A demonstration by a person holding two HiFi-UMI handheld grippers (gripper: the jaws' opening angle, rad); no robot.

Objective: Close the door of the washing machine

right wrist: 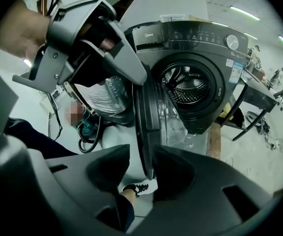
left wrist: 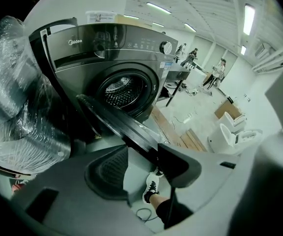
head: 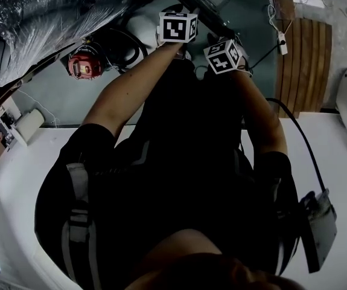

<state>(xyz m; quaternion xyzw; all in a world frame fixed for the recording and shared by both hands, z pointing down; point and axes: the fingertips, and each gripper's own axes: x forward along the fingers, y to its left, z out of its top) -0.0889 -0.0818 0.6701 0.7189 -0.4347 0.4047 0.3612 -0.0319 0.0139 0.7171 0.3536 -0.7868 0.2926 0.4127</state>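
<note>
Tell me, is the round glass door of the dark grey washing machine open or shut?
Open. The round glass door stands swung clear of the dark grey washing machine, baring its steel drum.

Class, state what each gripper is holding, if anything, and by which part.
Nothing is clamped. The left gripper and right gripper each straddle the outer rim of the washing machine door, jaws apart.

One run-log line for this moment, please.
door: open, standing out from washing machine | left tool: jaws apart, door rim between them | right tool: jaws apart, door rim between them | task: closing not yet done
</note>
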